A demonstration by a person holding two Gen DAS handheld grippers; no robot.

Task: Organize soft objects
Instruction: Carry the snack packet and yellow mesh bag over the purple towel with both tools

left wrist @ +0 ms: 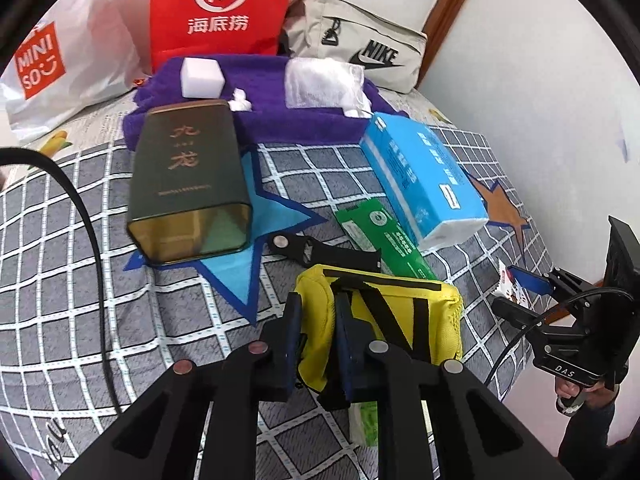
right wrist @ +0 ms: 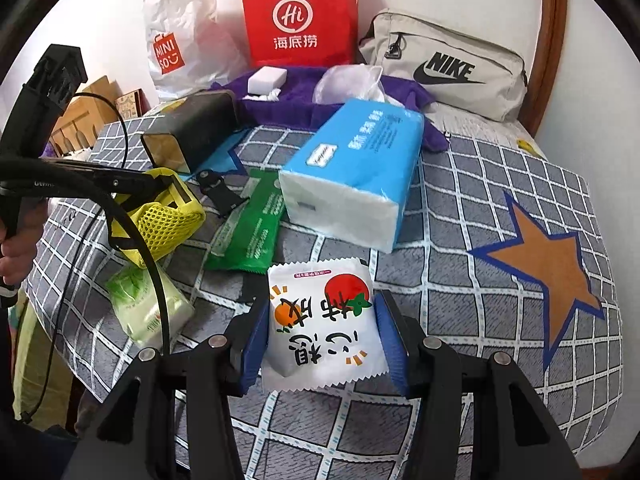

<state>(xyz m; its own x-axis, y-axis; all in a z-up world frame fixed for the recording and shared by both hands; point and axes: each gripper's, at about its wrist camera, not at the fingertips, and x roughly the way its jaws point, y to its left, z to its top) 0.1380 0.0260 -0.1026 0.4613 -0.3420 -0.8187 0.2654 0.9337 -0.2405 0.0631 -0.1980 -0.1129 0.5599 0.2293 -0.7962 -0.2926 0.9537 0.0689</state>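
My left gripper point(left wrist: 318, 320) is shut on the edge of a yellow mesh pouch point(left wrist: 400, 320) with black straps, low over the checked bedspread; the pouch also shows in the right wrist view point(right wrist: 168, 216). My right gripper point(right wrist: 322, 324) has its jaws on both sides of a white snack packet point(right wrist: 320, 320) with tomato print; I cannot tell whether they press it. A blue tissue pack point(left wrist: 424, 176) point(right wrist: 356, 176), a green packet point(left wrist: 384, 236) point(right wrist: 252, 224) and a pale green tissue pack point(right wrist: 148, 308) lie nearby.
A dark green tin point(left wrist: 188, 180) lies on its side. A purple towel point(left wrist: 256, 112) holds a white block point(left wrist: 202, 78) and clear plastic. A red paper bag point(left wrist: 220, 8), a Miniso bag point(left wrist: 44, 60) and a Nike pouch point(left wrist: 360, 44) stand behind. A black clip point(left wrist: 304, 248) lies mid-bed.
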